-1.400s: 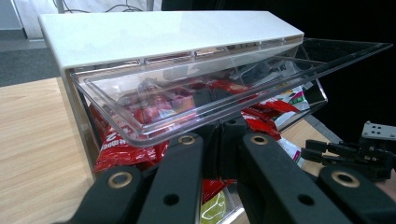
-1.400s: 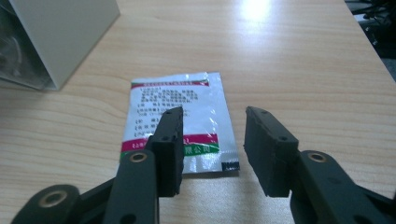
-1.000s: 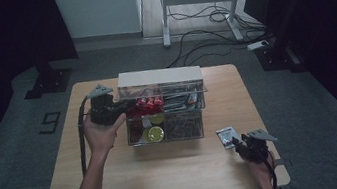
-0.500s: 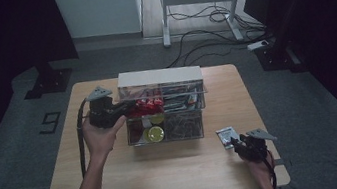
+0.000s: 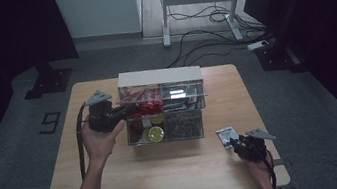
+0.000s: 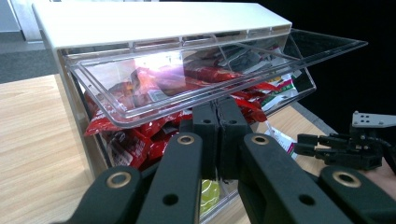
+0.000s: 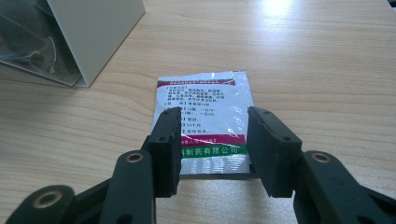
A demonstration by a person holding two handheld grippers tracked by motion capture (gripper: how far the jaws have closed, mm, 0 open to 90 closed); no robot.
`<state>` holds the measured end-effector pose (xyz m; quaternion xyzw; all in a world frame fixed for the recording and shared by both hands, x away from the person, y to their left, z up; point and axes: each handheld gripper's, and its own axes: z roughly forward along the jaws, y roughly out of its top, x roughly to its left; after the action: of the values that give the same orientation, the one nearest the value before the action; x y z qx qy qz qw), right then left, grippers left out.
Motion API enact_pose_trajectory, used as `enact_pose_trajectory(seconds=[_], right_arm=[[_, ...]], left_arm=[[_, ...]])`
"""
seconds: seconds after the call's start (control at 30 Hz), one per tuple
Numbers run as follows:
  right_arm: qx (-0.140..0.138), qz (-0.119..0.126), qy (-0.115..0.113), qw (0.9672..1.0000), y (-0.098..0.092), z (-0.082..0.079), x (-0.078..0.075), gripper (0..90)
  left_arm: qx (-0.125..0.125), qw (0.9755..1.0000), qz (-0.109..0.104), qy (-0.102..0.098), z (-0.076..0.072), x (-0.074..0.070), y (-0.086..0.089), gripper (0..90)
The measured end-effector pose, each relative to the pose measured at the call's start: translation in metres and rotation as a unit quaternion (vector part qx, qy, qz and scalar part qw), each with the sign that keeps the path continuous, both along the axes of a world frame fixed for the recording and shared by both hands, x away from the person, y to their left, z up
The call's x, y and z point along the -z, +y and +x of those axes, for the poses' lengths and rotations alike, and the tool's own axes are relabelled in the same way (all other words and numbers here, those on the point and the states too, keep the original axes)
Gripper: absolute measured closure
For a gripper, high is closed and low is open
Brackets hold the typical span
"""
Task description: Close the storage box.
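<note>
**Left jaws at the bin, sachet waiting under the right**

High view: the left gripper (image 5: 126, 112), centre-left, is reaching into the clear storage bin (image 5: 164, 106).

Left gripper view: its jaws are sitting clenched together under the bin's flap (image 6: 196, 74), apparently propping it open above the red packets (image 6: 130, 135).

Right gripper view: the right gripper (image 7: 213, 148), jaws released, is straddling the white medicine sachet (image 7: 205, 116) lying flat at centre frame, ready to pinch it.

From the high view we look forward and down on the pale wooden table (image 5: 119, 182), the person's forearms entering at six o'clock. In the left gripper view we sit very near the clear plastic bin cabinet with its white top (image 6: 159, 28), facing its tilted drawer; toward three o'clock it shares the right gripper (image 6: 308, 143) with the high view (image 5: 236, 141). The right gripper view looks closely down (almost at tabletop level) on the white printed foil sachet (image 7: 205, 109), its cabinet corner at eleven o'clock.
</note>
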<state>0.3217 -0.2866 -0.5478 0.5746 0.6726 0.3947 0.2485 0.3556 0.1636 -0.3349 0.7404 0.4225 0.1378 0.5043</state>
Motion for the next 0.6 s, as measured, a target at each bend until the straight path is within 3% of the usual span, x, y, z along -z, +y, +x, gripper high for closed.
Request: enact_pose_trajectory(seconds=[0.6], right_arm=[[-0.004, 0.007, 0.005, 1.0000, -0.0023, 0.0006, 0.0001, 55.4]], left_arm=[[-0.001, 0.9999, 0.007, 0.009, -0.0058, 0.0095, 0.0037, 89.1]])
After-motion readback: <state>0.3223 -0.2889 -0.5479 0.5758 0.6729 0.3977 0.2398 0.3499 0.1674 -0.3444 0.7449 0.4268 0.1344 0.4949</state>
